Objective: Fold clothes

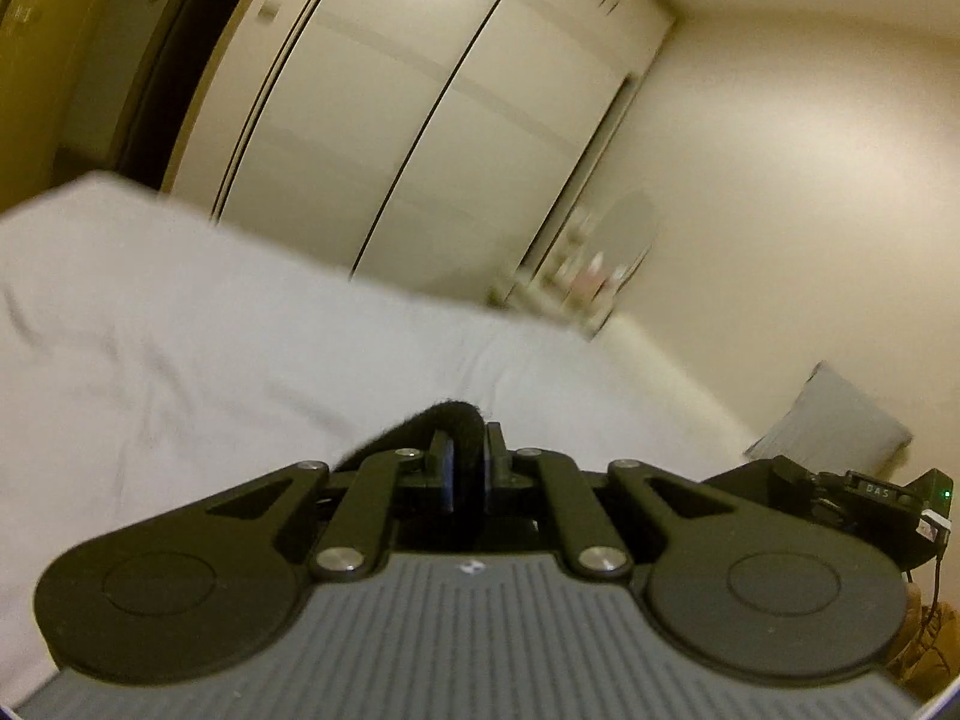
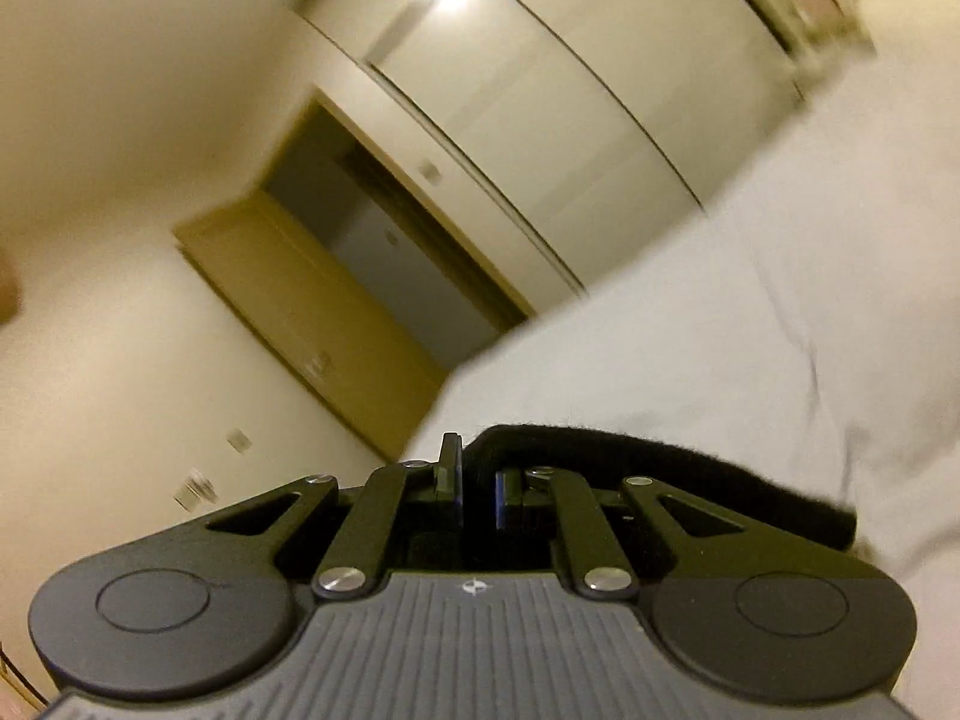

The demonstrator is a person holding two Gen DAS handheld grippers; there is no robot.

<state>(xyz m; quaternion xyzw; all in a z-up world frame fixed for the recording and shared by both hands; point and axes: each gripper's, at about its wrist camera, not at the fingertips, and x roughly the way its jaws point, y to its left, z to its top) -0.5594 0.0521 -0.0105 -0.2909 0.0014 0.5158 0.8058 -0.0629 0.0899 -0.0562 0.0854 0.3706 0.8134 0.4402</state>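
Above the white bed (image 1: 180, 330), the left tool (image 1: 467, 468) and right tool (image 2: 480, 489) each clench an end of a black garment (image 2: 690, 480), which stretches lengthwise between them, equally near both hands.

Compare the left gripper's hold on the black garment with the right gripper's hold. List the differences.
The left gripper shows only a short hump of the black garment over its fingers; the right gripper has a long band of it trailing off to the right. The left gripper views the white bed nearly level; the right gripper's view is strongly tilted. Both are shut on the same dark fabric, above the bed.
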